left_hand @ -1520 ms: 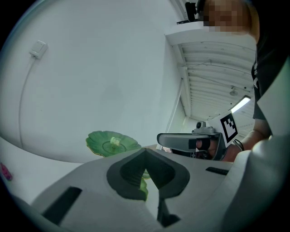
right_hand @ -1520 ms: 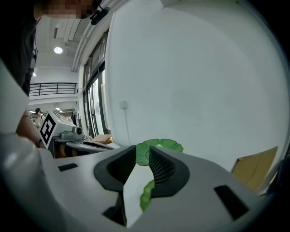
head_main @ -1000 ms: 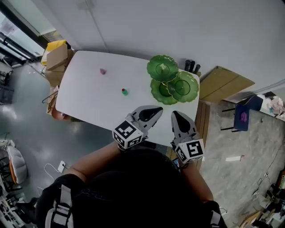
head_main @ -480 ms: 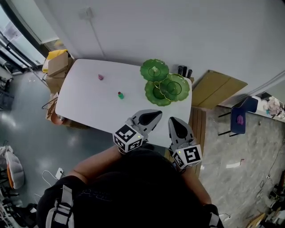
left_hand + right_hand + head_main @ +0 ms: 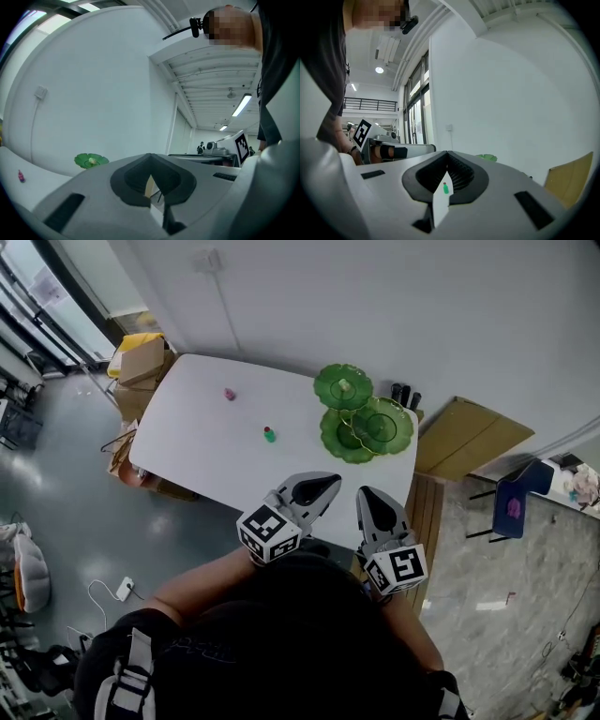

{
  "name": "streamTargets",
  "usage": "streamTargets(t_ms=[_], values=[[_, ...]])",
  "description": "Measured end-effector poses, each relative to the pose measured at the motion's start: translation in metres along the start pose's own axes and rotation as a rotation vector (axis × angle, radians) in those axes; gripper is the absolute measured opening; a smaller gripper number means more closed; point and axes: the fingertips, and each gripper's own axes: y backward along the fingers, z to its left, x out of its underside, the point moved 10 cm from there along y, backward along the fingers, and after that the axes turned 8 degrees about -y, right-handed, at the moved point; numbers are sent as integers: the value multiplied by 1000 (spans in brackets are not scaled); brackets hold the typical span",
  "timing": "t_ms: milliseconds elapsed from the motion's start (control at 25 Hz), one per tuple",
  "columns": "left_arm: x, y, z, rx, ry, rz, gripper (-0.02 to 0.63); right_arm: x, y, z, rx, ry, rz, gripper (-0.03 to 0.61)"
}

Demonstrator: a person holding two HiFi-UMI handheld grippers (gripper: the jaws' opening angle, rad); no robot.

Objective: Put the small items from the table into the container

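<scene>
Change lies in where our head view points. Against half a second ago, the table (image 5: 187, 437) has slid right and slightly down in frame. It lands close to its place of a second ago, but turned a little. The wall socket (image 5: 208, 261) beyond the table's far edge, which we could not see a second ago, now shows. The boxes (image 5: 141, 364) at the table's left end sit further into frame.

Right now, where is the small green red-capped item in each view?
Head view: small green red-capped item, left of the green leaf-shaped tiered dish.
Left gripper view: not in it.
Right gripper view: low centre, seen through the gap between the jaws.
Shared landmark: the dish.
</scene>
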Motion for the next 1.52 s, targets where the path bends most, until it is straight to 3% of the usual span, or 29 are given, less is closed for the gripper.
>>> streamTargets(t_ms=[400, 680, 920, 1160, 1520], values=[[0, 49, 25, -93, -11, -1, 5, 7, -49, 34, -117, 6, 40, 17], [-6, 89, 78, -134, -18, 4, 5, 9, -101, 66, -99, 10, 53, 17], [-11, 125, 142, -69, -19, 19, 5, 16, -162, 108, -43, 7, 50, 17], [-24, 167, 209, -2, -72, 3, 5, 26, -228, 157, 12, 2, 23, 18], [-4, 199, 251, 92, -7, 32, 5, 46, -264, 204, 84, -3, 51, 18]])
